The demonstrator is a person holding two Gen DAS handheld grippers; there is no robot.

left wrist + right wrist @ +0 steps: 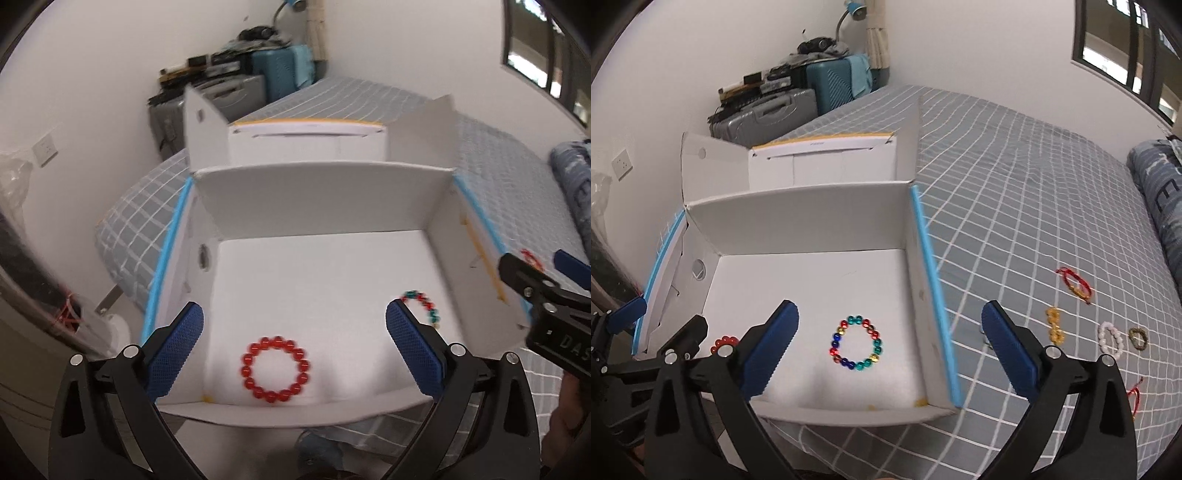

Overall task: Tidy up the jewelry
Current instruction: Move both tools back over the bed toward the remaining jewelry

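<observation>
Grey checked bed (1015, 206) under everything; white box (805, 236) as landmark, open on it. Both my grippers hang at the box's near wall, fingers spread wide, nothing held. Left gripper (294, 350): red bead bracelet (276, 369) lies flat on the box floor directly between and just ahead of its fingers. Right gripper (889, 347): multicoloured bracelet (856, 343) on the box floor by its left finger. Right of the box, loose on the bed: gold piece (1055, 325), white bead bracelet (1111, 338), small dark ring (1138, 338), then red cord bracelet (1074, 286) farthest. All lie off my right fingers' right side, so I judge the right hand nearer; gold piece's long axis runs near-to-far.
</observation>
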